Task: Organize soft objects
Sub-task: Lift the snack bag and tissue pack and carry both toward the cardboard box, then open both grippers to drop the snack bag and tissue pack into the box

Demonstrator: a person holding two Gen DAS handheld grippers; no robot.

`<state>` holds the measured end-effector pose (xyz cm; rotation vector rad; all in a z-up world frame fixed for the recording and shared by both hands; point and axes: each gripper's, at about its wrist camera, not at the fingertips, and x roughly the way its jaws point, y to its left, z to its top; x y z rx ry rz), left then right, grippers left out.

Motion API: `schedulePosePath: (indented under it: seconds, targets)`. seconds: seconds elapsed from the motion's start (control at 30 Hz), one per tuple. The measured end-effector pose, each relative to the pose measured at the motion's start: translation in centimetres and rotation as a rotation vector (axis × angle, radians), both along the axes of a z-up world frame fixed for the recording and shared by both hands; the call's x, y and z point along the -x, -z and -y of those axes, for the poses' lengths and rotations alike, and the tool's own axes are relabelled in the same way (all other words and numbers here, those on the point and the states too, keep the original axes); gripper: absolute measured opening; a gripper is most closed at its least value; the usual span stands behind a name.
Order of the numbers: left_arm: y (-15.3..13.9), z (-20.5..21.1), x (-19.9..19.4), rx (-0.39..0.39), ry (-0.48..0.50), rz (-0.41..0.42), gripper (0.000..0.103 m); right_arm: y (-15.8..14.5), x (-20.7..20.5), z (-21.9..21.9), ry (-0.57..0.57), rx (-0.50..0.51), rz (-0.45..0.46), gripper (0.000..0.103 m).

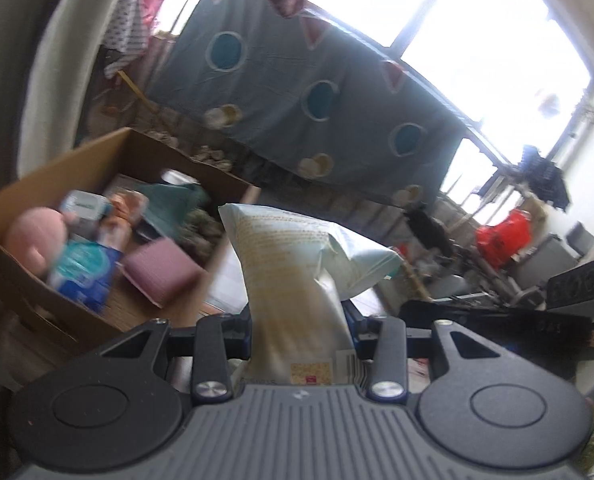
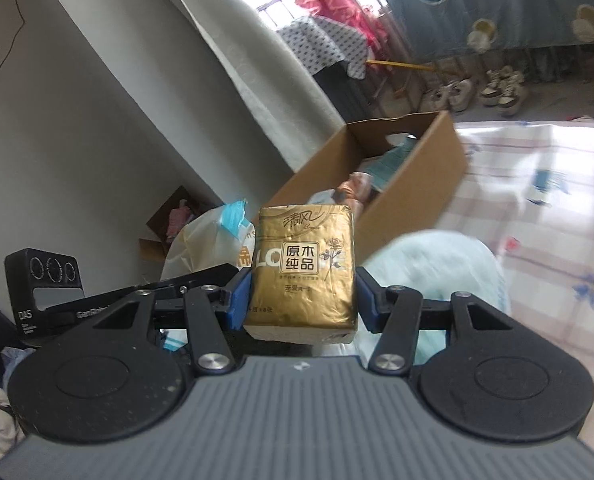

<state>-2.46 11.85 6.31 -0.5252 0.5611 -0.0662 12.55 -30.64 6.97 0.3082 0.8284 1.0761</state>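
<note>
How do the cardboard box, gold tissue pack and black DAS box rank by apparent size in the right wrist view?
1. cardboard box
2. gold tissue pack, though nearness to the camera inflates it
3. black DAS box

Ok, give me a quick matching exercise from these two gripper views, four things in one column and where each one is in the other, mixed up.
Things:
1. gold tissue pack
2. pale soft pack
3. pink plush
4. sneakers

Places:
A. inside the cardboard box
B. on the floor below the hanging grey-blue sheet
C. clamped in the left gripper
D. clamped in the right gripper

Pairs: 1-D, 2-C, 3-A, 4-B
</note>
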Motion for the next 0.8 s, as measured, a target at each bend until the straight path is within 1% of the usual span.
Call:
schedulePosePath:
  seconds: [0.07,0.13,0.23,0.4,0.57,0.7,0.77,0.8]
  targets:
    - [0.4,-2.1,-1.8,-0.004,-0.017,-0.035,0.041,-0.3,-2.1,-2.5,-0.024,0.002,-0.017,0.052]
    - [1.2,-4.2,-3.7,0.009,-0.034,-0.084,0.041,-0.3,-4.3,-5.2,-0.045,0.01,-0.029,0.052]
    - [3.0,-6.2,-6.6,-0.004,-0.037,-0.158,0.041,-0.1,-7.4,-9.6,-0.068,0.04,-0.027,0.052]
    - [6.4,-7.8,-10.9,-0.072,-0.023,-0.3,0.041,1.3,-11.6,-15.5,-0.11,0.087,-0.049,0.052]
    - [9.6,-8.4,-14.1,-0.169,0.028,-0.448,0.041,3.2,-14.3,-19.6,-0.147,0.128,-0.072,0.052]
    - [11.5,-8.7,-15.4,-0.229,0.064,-0.539,0.042,5.1,-15.5,-21.5,-0.18,0.171,-0.094,0.052]
    - [12.2,-9.1,-15.6,-0.228,0.086,-0.571,0.044,5.8,-15.9,-22.2,-0.193,0.193,-0.103,0.052]
    - [12.4,-9.2,-15.6,-0.22,0.101,-0.574,0.047,6.1,-16.0,-22.5,-0.196,0.204,-0.105,0.052]
